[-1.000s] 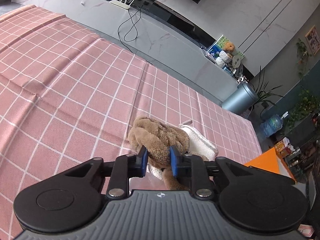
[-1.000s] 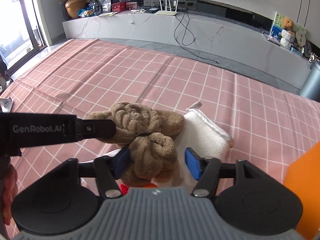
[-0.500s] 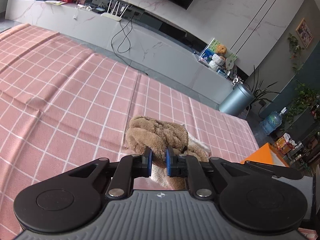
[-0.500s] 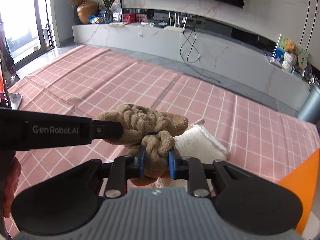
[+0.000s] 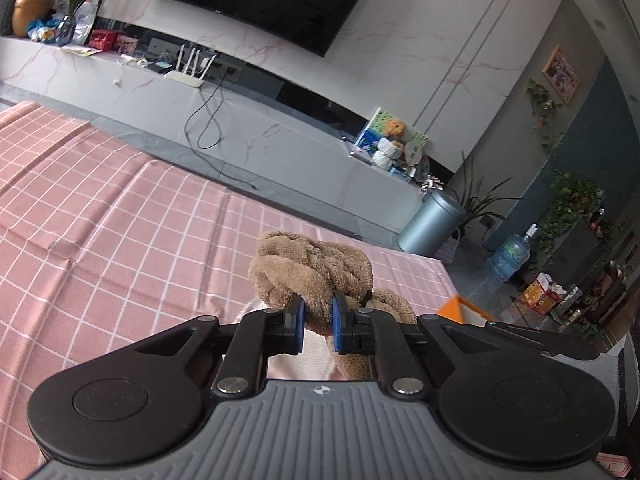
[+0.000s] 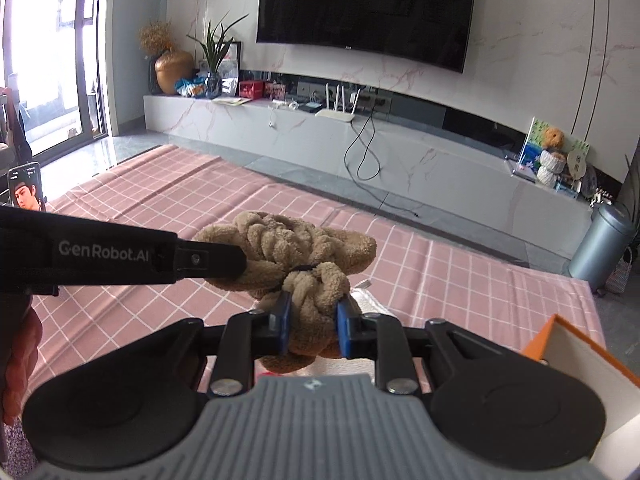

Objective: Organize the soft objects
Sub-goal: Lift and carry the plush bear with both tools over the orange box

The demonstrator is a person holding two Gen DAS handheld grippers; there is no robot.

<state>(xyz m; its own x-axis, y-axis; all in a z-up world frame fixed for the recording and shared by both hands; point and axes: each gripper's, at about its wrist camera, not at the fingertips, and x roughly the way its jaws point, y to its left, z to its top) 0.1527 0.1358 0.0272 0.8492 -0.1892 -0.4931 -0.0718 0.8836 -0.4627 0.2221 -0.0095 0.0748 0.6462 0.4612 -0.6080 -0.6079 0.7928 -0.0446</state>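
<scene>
A brown plush toy [image 5: 312, 268] made of knotted fuzzy rolls hangs in the air above the pink checked cloth [image 5: 120, 240]. My left gripper [image 5: 317, 322] is shut on its upper, larger part. My right gripper [image 6: 313, 322] is shut on its lower knot [image 6: 316, 292]. In the right wrist view the left gripper's arm [image 6: 120, 256] reaches in from the left onto the toy [image 6: 288, 240]. A white folded towel [image 6: 370, 302] lies on the cloth below, mostly hidden by the toy.
An orange box [image 6: 580, 356] with a white inside stands at the right, its corner also in the left wrist view [image 5: 456, 308]. A marble TV bench [image 6: 400, 148] runs behind the cloth. A grey bin [image 6: 604, 240] stands at the far right.
My right gripper closed on the toy's lower knot. Both grippers lifted the toy up off the cloth and the white towel, and the views tilted up toward the wall.
</scene>
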